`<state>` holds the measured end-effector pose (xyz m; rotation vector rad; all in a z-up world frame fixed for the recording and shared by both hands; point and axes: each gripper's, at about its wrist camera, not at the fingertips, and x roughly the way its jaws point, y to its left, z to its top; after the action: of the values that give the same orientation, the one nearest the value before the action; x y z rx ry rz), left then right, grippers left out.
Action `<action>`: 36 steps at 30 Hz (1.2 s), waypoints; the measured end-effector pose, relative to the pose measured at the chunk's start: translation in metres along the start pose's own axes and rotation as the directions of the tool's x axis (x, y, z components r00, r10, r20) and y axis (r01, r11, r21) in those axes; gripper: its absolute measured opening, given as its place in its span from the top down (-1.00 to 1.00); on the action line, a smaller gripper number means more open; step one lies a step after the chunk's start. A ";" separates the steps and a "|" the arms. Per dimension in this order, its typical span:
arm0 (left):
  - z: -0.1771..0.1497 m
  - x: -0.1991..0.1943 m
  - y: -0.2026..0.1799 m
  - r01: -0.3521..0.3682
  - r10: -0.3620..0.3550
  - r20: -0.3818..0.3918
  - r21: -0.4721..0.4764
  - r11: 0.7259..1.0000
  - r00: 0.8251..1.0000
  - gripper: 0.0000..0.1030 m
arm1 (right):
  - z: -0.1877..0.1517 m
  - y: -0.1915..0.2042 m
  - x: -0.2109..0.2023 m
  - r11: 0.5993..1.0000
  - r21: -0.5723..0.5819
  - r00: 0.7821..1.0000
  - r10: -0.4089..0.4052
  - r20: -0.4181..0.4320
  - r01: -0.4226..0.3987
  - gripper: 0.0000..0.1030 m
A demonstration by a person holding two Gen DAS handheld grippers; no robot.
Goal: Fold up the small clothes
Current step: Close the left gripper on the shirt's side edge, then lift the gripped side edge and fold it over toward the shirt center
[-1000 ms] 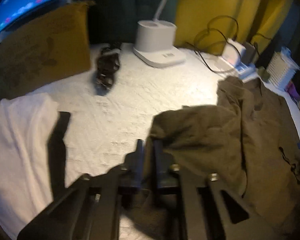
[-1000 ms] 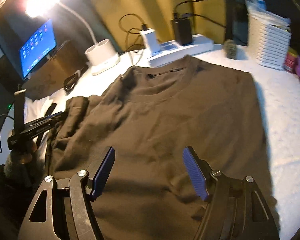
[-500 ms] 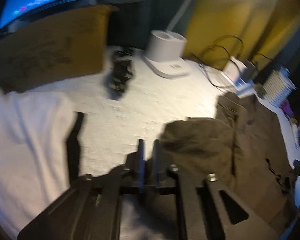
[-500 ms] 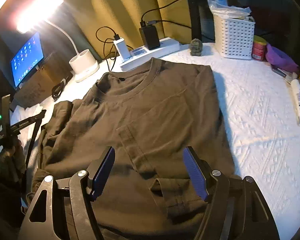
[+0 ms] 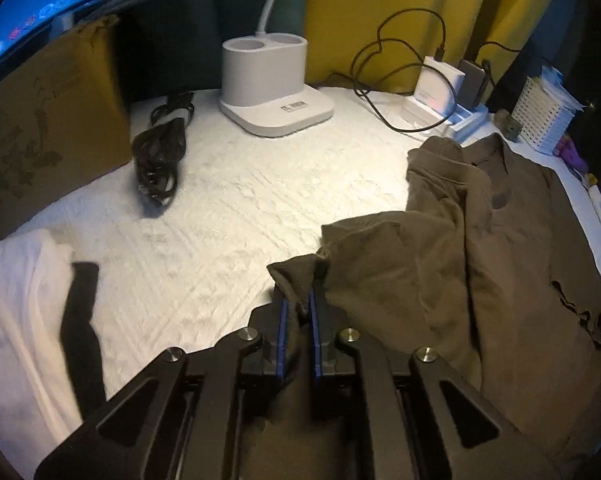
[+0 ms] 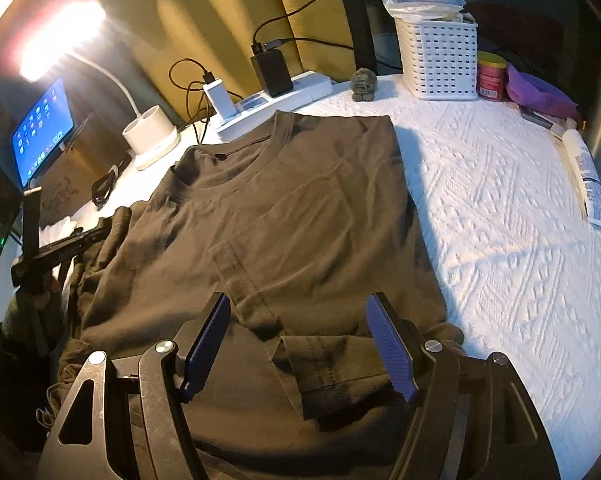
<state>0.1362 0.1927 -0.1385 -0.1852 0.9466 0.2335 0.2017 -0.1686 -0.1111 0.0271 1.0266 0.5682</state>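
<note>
An olive-brown T-shirt lies on the white quilted surface, its collar toward the back and its right side folded in, with a sleeve lying across the front. My left gripper is shut on the T-shirt's bunched left edge and holds it just above the surface; it also shows at the left of the right wrist view. My right gripper is open and empty, hovering over the shirt's lower part near the folded sleeve.
A white garment lies at the left. A lamp base, a coiled black cable, a cardboard box, a power strip with chargers, a white basket and a small figurine line the back. A tube lies at the right.
The right gripper has pulled back toward the shirt's lower edge, and a sleeve now lies folded across the front. The left gripper stays shut on the shirt's edge and has shifted slightly.
</note>
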 end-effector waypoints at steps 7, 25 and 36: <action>-0.013 -0.041 0.054 -0.176 0.199 0.086 -0.216 0.960 0.976 0.88 | 0.002 0.006 0.003 0.999 -0.024 1.000 0.021 -0.005 -0.021 -0.41; -0.004 -0.092 0.002 -0.034 0.066 0.150 -0.204 0.978 0.986 0.88 | 0.000 0.003 -0.009 0.995 -0.017 0.995 0.095 0.025 -0.095 -0.41; 0.021 -0.037 -0.099 0.097 -0.096 0.037 -0.047 0.994 0.995 0.87 | -0.011 -0.032 -0.021 0.993 0.051 0.993 0.106 0.056 -0.109 -0.41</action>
<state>0.1595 0.0988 -0.0906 -0.2700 0.8959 0.1700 0.1978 -0.2083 -0.1089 0.1452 0.9927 0.6342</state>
